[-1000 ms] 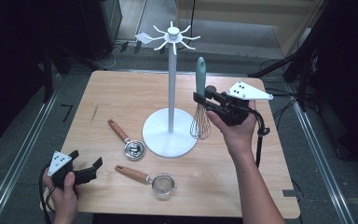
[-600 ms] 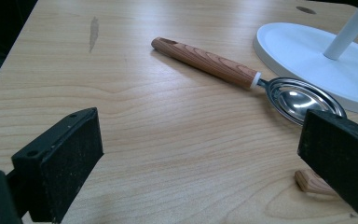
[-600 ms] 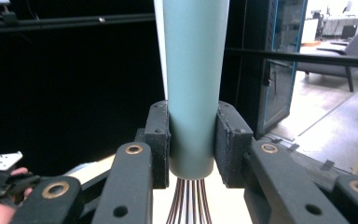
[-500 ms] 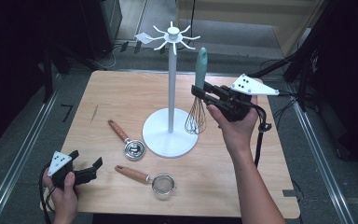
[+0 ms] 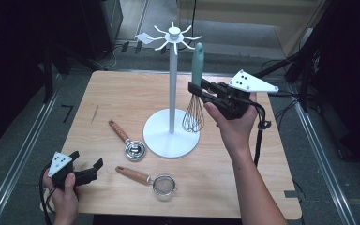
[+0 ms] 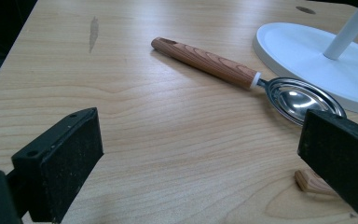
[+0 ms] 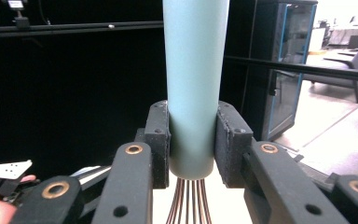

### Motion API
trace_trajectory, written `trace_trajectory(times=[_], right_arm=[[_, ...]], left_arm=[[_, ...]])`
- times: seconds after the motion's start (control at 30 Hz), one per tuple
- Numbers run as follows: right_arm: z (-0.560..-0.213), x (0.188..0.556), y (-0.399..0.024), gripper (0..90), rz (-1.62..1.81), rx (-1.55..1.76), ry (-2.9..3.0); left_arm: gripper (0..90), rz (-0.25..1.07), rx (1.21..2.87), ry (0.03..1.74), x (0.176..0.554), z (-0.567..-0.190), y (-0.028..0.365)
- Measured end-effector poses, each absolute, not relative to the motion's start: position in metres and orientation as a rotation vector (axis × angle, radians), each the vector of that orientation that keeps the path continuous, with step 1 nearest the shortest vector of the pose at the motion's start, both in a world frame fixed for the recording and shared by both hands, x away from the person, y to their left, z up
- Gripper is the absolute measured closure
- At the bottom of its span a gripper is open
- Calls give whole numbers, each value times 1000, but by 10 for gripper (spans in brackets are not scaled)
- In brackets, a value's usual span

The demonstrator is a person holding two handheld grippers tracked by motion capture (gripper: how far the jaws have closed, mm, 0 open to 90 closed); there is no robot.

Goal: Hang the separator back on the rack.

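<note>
A whisk with a pale teal handle (image 5: pixel 197 63) and copper wires (image 5: pixel 193 117) hangs upright in the air to the right of the white hook stand (image 5: pixel 172 84). My right gripper (image 5: pixel 199 90) is shut on the handle's lower end; in the right gripper view the pads press the teal handle (image 7: pixel 193 84) from both sides. My left gripper (image 5: pixel 88 169) rests open at the table's front left corner with nothing between its jaws. A wooden-handled metal scoop (image 6: pixel 247 79) lies ahead of it.
The stand's round white base (image 5: pixel 171 133) sits mid-table. A wooden-handled scoop (image 5: pixel 126 140) lies left of the base and a small wooden-handled strainer (image 5: pixel 152 180) near the front edge. The stand's hooked top (image 5: pixel 173 35) spreads above the table.
My right gripper has lifted the whisk a little higher beside the stand pole. The left gripper has stayed where it was.
</note>
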State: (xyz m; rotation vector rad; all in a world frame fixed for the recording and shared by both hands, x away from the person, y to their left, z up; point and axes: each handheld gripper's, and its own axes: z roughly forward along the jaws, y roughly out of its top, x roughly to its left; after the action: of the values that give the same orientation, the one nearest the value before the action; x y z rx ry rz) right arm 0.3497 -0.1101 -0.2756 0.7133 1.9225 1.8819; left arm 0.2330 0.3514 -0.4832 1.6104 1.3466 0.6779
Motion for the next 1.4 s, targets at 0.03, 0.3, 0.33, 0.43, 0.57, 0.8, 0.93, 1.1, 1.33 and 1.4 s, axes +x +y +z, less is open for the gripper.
trace_trajectory(times=[0.03,0.3,0.33,0.43,0.57,0.8,0.93,1.1,1.33,1.4], right_arm=[[-276,350,-109,712,1886,711,1925],[-275,353,-106,713,1884,730,1955],[-275,354,-105,712,1886,727,1956],[-275,356,-103,712,1895,733,1961],[-277,357,-101,712,1901,732,1961],[-279,356,-93,712,1891,697,1968],[-280,354,-91,712,1893,690,1964],[-282,352,-90,710,1903,691,1941],[-282,351,-91,656,1873,699,1910],[-282,351,-92,635,1878,704,1893]], left_arm=[[1,678,1610,1347,233,-483,351],[1,677,1611,1349,233,-483,351],[1,677,1613,1350,233,-483,351],[1,677,1613,1349,233,-483,352],[1,676,1613,1349,233,-483,352],[1,675,1611,1350,233,-483,352],[1,672,1606,1352,234,-483,352],[1,671,1607,1353,234,-483,352],[1,668,1607,1353,234,-483,352],[1,668,1611,1352,234,-483,352]])
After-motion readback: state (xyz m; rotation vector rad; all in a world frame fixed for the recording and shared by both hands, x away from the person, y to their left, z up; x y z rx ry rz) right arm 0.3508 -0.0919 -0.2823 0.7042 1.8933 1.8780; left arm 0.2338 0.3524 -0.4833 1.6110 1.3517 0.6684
